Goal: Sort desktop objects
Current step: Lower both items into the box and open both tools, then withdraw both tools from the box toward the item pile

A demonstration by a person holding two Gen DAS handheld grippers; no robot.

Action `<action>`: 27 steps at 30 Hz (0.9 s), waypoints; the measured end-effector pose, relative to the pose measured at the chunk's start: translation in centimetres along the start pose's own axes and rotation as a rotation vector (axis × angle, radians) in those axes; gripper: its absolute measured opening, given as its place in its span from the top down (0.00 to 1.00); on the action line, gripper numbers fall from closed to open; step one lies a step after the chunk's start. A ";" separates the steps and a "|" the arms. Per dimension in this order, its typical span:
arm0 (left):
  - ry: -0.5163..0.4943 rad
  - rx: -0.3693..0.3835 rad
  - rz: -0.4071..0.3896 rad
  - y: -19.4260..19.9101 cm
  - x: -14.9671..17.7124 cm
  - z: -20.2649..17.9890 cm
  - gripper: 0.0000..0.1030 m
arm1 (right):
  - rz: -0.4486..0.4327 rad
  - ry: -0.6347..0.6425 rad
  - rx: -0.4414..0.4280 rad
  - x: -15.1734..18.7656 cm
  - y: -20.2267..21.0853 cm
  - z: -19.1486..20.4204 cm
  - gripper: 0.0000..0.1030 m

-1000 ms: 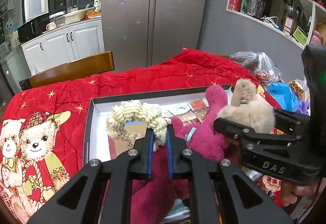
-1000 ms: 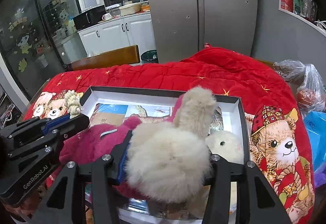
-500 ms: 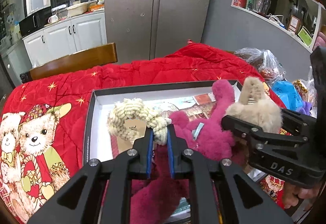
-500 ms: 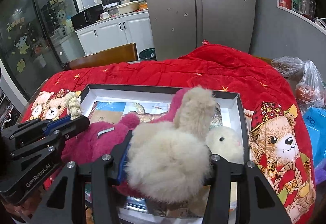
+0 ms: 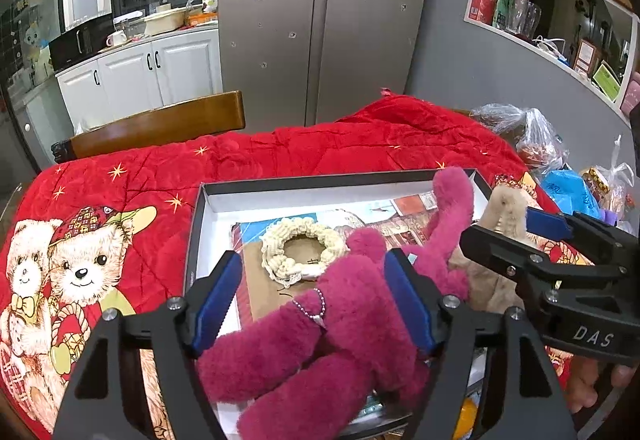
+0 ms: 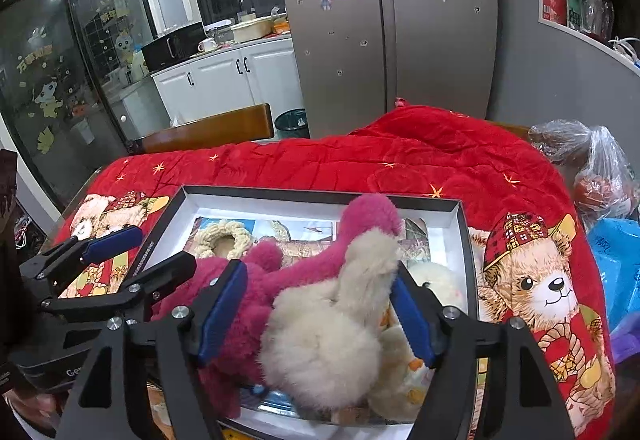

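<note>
A black box with white walls (image 5: 320, 182) (image 6: 320, 196) sits on the red quilt. Inside it lie a cream knitted scrunchie (image 5: 304, 230) (image 6: 216, 232), a magenta plush toy (image 5: 328, 340) (image 6: 256, 280), a beige fluffy plush (image 6: 328, 340) (image 5: 504, 208) and a small white plush (image 6: 436, 280). My left gripper (image 5: 312, 300) (image 6: 148, 256) is opening, its blue pads astride the magenta plush, with the scrunchie lying free just ahead. My right gripper (image 6: 320, 316) (image 5: 516, 228) is opening too, with the beige plush between its pads and gaps on both sides.
The red quilt with teddy-bear prints (image 5: 80, 260) (image 6: 540, 280) covers the table. A wooden chair back (image 5: 160, 124) stands behind it. Plastic bags (image 5: 532, 136) (image 6: 592, 168) and a blue bag (image 5: 568, 192) crowd the right edge. Printed cards line the box floor.
The left jaws have spread wide and let go of the scrunchie, which now lies flat in the box. The right jaws have widened off the beige plush.
</note>
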State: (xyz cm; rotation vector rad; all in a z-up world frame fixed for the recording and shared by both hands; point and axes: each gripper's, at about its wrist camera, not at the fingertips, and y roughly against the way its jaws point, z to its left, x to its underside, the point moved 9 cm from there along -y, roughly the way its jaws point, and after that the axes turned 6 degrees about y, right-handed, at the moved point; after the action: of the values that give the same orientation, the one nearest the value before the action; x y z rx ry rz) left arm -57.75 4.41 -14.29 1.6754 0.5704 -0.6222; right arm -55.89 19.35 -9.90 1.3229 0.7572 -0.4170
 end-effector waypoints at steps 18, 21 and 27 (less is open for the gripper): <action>-0.010 0.029 -0.033 3.8 -0.8 -0.7 0.27 | -0.020 -0.024 -0.059 -0.4 2.3 0.3 0.29; 0.036 0.042 -0.064 6.8 -1.1 -0.5 0.19 | -0.052 -0.040 -0.076 -0.8 4.4 0.5 0.28; 0.046 0.057 -0.124 12.0 -0.3 -1.1 0.16 | -0.107 -0.044 -0.081 -1.6 8.8 1.5 0.26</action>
State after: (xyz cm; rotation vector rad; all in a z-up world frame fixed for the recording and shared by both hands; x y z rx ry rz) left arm -49.82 3.35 -5.27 1.7209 0.6992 -0.6957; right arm -50.76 19.64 -2.46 1.1973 0.8028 -0.4942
